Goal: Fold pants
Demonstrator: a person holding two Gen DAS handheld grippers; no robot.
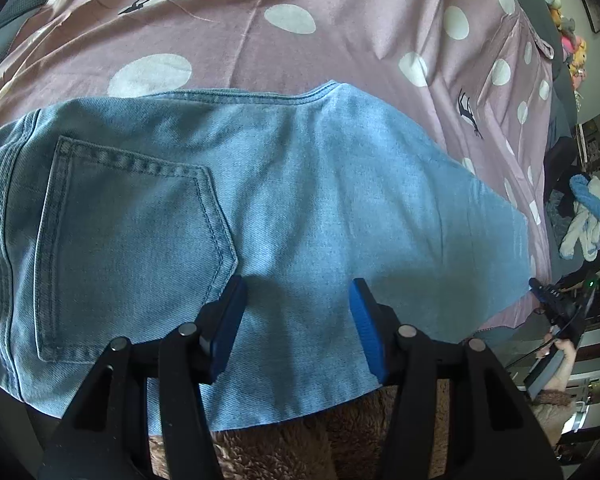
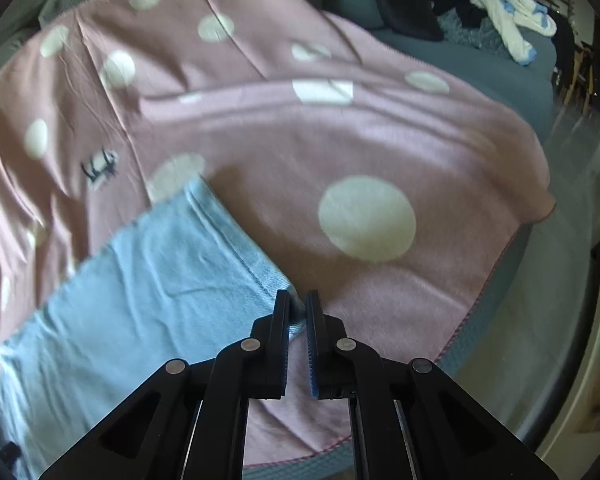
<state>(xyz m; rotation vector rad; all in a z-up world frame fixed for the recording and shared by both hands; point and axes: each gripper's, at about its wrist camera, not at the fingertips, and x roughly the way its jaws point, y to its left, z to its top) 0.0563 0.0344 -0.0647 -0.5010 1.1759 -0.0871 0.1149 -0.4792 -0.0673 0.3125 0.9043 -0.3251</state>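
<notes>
Nearest in the left wrist view, the left tongs [image 1: 298, 298] stand spread wide over the seat of the pants [image 1: 260, 208], holding nothing, their blue pads just beside the lower corner of the back pocket [image 1: 136, 240]. In the right wrist view the right tongs [image 2: 299, 312] are nearly pressed together, pinching the hemmed corner of the leg end [image 2: 204, 248]. The pants are pale blue denim and lie folded lengthwise, leg on leg, across a pink bedspread [image 2: 380, 140] with white dots that covers the bed. The step in hand looks like bringing the leg end up toward the waist. To do it well, the right tongs should catch both layers at the hem, lift low and travel straight along the leg, while the left tongs pin the seat so it does not slide, then lay hem square to waistband. Farther off, a heap of blue and white clothing [image 2: 496, 4] lies beyond the spread. No brand, label or writing can be read.
</notes>
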